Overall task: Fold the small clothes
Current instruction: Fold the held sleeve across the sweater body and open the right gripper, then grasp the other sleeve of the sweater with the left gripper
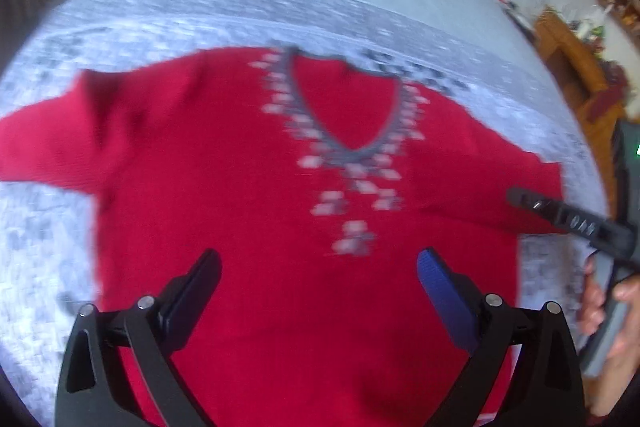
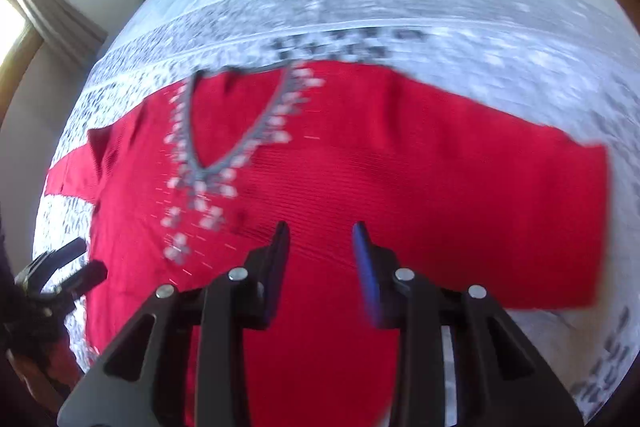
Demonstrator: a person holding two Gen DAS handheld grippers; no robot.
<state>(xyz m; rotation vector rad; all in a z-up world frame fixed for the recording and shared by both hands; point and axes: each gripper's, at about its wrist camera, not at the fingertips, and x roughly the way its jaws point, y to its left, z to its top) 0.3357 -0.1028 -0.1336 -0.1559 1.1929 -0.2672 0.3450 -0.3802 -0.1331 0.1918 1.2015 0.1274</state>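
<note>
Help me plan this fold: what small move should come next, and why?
Probably lower the right tool onto the right sleeve and pinch it. The red top lies spread flat on the bed, both sleeves out, and both tools are open and empty.

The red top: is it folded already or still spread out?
Spread out. The red top lies flat on the bed, neckline showing, both sleeves stretched sideways.

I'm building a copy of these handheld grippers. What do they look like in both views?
Both match: the left gripper and right gripper have black angular linkage arms with silver pivot bolts, one black finger and one blue-padded finger. No sleeve shows.
</note>
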